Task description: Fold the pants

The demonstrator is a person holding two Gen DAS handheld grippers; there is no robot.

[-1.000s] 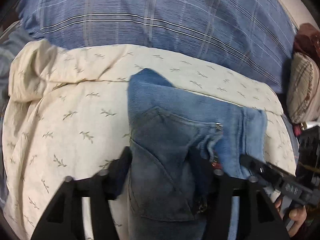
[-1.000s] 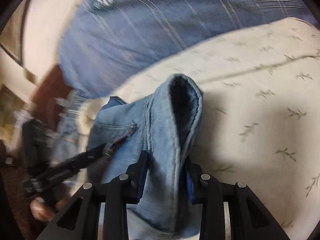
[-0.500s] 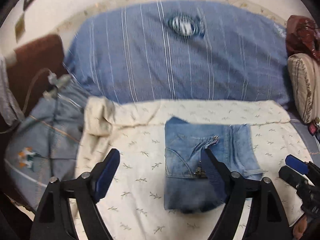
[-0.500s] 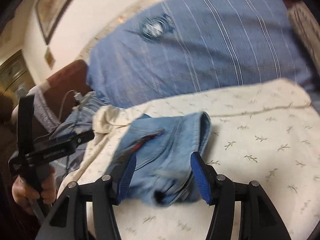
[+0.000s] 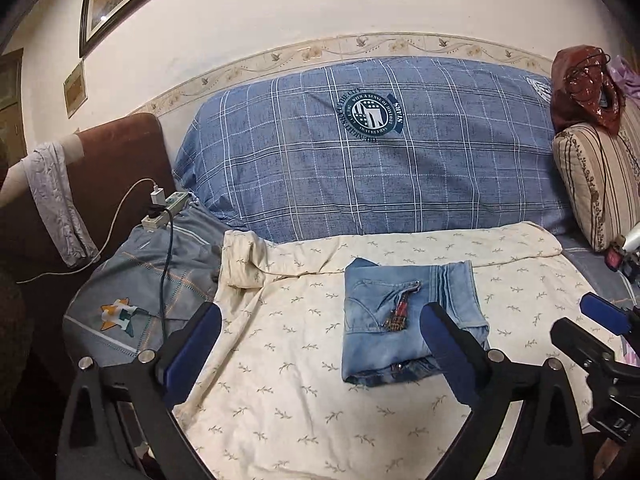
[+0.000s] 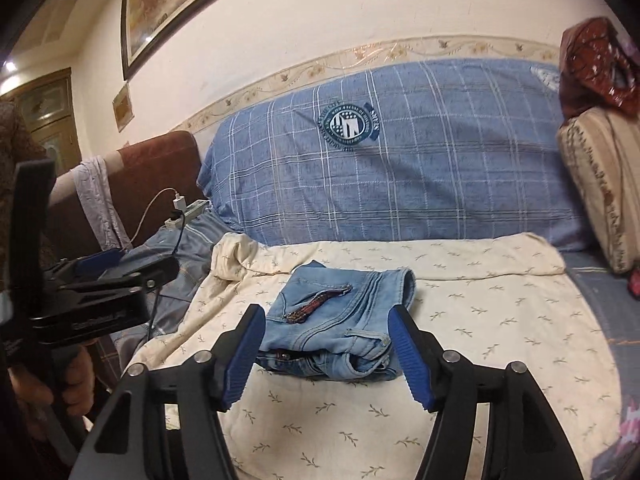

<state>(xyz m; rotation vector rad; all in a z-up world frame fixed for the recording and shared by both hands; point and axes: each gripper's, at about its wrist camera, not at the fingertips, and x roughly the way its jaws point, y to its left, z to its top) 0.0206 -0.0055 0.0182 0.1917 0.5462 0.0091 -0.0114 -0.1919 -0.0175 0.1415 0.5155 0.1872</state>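
Observation:
The light blue jeans [image 5: 396,316] lie folded into a compact square on the cream leaf-print sheet [image 5: 300,360]; they also show in the right wrist view [image 6: 340,320]. My left gripper [image 5: 320,344] is open and empty, held back from the jeans, its right finger overlapping their near right corner in view. My right gripper [image 6: 328,356] is open and empty, just short of the jeans' near edge. The right gripper also shows at the right edge of the left wrist view [image 5: 600,336], and the left gripper at the left of the right wrist view [image 6: 100,280].
A large blue plaid pillow [image 5: 380,160] lies behind the sheet. A striped cushion [image 5: 600,192] stands at right. A power strip [image 5: 164,208] with cables and a brown headboard [image 5: 100,168] are at left. A grey-blue cover [image 5: 140,292] lies left of the sheet.
Both grippers let go of the jeans, opened and pulled back and up. The jeans now rest folded on the sheet.

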